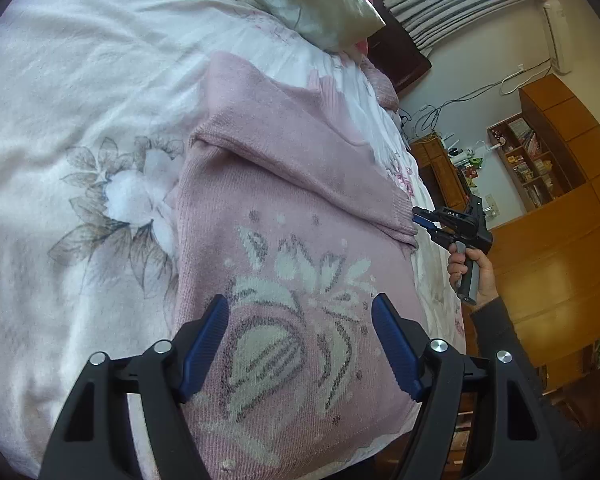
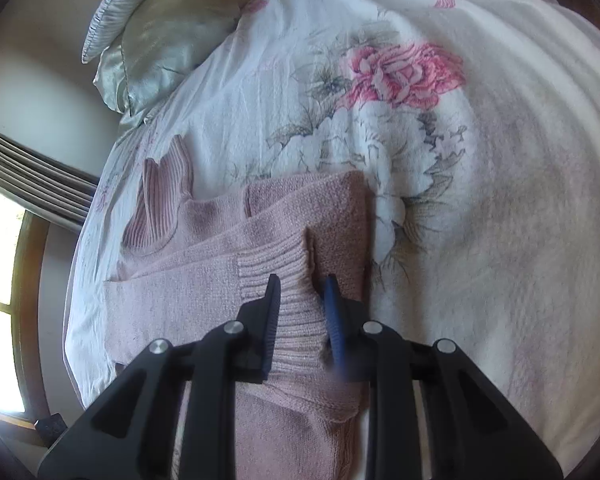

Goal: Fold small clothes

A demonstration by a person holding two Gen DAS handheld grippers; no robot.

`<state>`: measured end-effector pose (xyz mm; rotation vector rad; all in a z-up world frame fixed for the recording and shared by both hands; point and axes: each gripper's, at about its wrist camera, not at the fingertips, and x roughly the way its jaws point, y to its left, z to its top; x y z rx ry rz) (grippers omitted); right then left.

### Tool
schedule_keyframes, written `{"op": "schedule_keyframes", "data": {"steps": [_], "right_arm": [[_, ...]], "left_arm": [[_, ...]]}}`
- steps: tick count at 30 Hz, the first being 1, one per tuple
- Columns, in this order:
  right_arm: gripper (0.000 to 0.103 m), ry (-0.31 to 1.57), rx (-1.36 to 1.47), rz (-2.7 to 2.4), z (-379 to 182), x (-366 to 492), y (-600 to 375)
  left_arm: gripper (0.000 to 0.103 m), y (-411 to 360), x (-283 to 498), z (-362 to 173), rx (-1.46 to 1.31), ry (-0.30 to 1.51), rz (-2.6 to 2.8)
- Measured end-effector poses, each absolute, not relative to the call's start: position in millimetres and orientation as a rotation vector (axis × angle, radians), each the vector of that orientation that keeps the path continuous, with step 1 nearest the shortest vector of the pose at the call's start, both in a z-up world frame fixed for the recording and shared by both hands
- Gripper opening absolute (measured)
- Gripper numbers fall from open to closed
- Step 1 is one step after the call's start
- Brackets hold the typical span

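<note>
Centrally, the pink knitted sweater [image 1: 284, 184] lies flat on the bed, its front bearing a white and grey floral motif [image 1: 300, 320], with one sleeve folded diagonally across the body. The ribbed collar [image 2: 160, 200] points toward the pillows. Your right gripper [image 2: 302, 300] sits at the ribbed cuff [image 2: 288, 280] of that folded sleeve; its fingers [image 2: 274, 304] are drawn close on either side of the ribbing and pinch the cuff between them. In the left wrist view the same gripper [image 1: 424, 220] appears at the sweater's right edge, held by your hand [image 1: 474, 276] on a grey handle, a dark sleeve [image 1: 504, 344] behind it. Your left gripper [image 1: 300, 320] hovers over the lower part of the floral motif, fingers [image 1: 204, 344] spread wide with nothing between them; whether they touch the knit cannot be told.

Beneath the sweater lies a white bedspread [image 2: 480, 240] printed with grey leaves and a pink rose [image 2: 404, 68]. A pale satin pillow [image 2: 168, 28] rests at the head of the bed. Beyond the bed's edge stand a wooden wardrobe [image 1: 560, 240], open shelves [image 1: 528, 160] holding books and small items, grey curtains [image 1: 460, 4] and a wall-mounted air conditioner [image 1: 556, 36].
</note>
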<state>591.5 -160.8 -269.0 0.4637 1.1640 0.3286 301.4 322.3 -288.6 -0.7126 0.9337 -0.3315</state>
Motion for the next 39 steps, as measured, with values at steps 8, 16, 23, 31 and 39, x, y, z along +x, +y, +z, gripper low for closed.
{"op": "schedule_keyframes", "data": {"steps": [8,16,23,31,39], "right_arm": [[0.023,1.179,0.424,0.307,-274.4,598.0,-151.3],[0.024,1.206,0.382,0.309,-281.9,602.1,-144.8],[0.005,1.143,0.377,0.312,-263.6,592.1,-158.2],[0.013,1.181,0.326,0.251,-280.4,591.8,-156.6],[0.014,1.198,0.269,0.323,-284.6,574.9,-138.8]], "left_arm": [[0.075,308.9,368.6,-267.7,-0.574,0.929,-0.373],[0.076,312.1,448.3,-270.1,-0.588,0.948,-0.386],[0.076,299.2,486.6,-290.5,-0.527,1.017,-0.373],[0.076,302.1,507.0,-300.5,-0.532,1.041,-0.371],[0.077,314.8,536.1,-321.8,-0.526,1.095,-0.36]]}}
